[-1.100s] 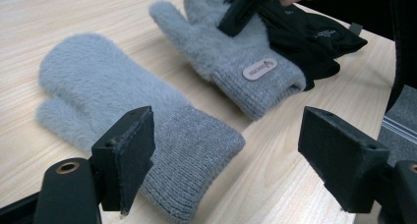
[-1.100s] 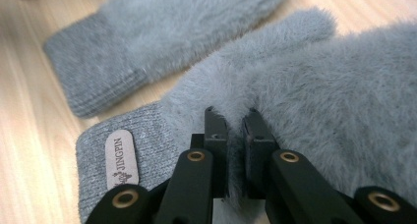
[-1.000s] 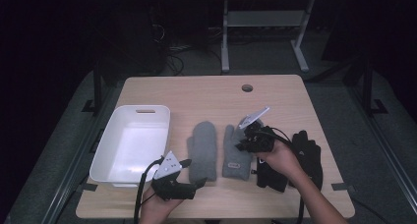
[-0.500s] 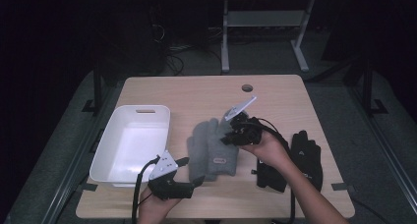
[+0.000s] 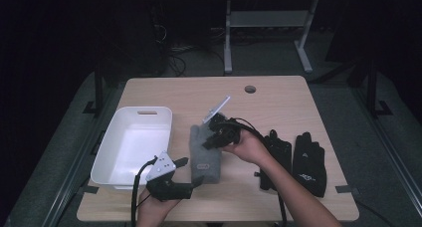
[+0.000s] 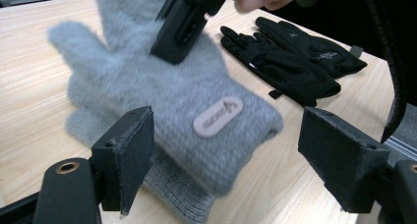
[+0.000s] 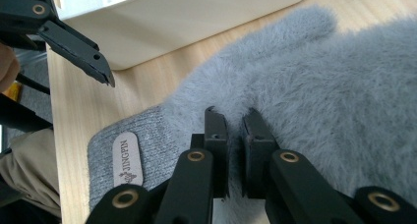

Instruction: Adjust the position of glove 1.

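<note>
Two fuzzy grey mittens lie stacked at the table's middle. The upper grey mitten [image 5: 205,155] [image 6: 196,94] carries a pink label and partly covers the lower grey mitten [image 6: 174,187] [image 7: 147,135], whose ribbed cuff sticks out. My right gripper [image 5: 208,141] [image 7: 235,120] [image 6: 178,25] is shut on the upper mitten's fluffy pile near its thumb. Close to the front edge, my left gripper [image 5: 191,171] [image 6: 231,150] [image 7: 74,42] stands open. Its jaws sit on either side of the mittens' cuff end without touching it.
A white plastic tub [image 5: 107,155] [image 7: 196,22] stands at the left, close beside the mittens. A pair of black gloves [image 5: 308,162] [image 6: 290,62] lies at the right, under my right forearm. A cable hole [image 5: 250,89] is at the far edge.
My right gripper has carried the right-hand grey mitten leftward and laid it over the other one. The left gripper has stayed near the front edge, open.
</note>
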Demonstrator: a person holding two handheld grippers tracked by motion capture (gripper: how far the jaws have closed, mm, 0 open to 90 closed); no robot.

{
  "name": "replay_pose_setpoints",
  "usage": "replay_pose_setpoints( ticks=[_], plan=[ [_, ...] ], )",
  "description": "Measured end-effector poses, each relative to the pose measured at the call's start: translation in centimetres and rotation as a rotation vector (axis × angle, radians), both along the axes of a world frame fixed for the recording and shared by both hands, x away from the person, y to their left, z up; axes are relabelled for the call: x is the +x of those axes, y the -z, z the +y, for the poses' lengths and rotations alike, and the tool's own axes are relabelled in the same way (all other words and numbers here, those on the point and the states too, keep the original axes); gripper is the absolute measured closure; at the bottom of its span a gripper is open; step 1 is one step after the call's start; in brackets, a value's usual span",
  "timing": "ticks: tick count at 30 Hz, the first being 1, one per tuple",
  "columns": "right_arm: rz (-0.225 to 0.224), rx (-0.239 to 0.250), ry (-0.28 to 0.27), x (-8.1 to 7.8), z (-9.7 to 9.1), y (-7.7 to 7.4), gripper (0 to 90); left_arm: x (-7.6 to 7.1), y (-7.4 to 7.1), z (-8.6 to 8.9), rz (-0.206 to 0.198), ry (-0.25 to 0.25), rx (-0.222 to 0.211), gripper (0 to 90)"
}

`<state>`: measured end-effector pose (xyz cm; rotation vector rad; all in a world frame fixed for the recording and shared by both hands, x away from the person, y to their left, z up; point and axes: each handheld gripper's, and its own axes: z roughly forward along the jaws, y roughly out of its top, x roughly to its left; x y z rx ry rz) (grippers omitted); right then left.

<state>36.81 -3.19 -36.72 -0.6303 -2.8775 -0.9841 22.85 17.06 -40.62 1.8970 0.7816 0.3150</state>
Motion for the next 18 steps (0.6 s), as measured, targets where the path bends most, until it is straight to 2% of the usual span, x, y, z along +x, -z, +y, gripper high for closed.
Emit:
replay_pose_setpoints(
  ticks=[4,12,16,18],
  plan=[
    [0.028,-0.008,-0.006,0.4,0.7,0.6,84.0,0.1,-0.1,0.1,-0.001,-0.002,-0.003,21.2],
    [0.042,-0.03,-0.011,1.2,1.1,1.7,82.9,0.2,0.0,0.2,0.009,-0.007,-0.009,21.2],
    [0.052,-0.037,-0.003,1.7,1.2,2.4,79.5,0.3,0.0,0.2,0.006,0.001,0.0,21.2],
    [0.052,-0.035,0.007,1.8,1.2,2.7,75.0,0.3,0.0,0.2,0.007,0.0,-0.001,21.2]
  ],
)
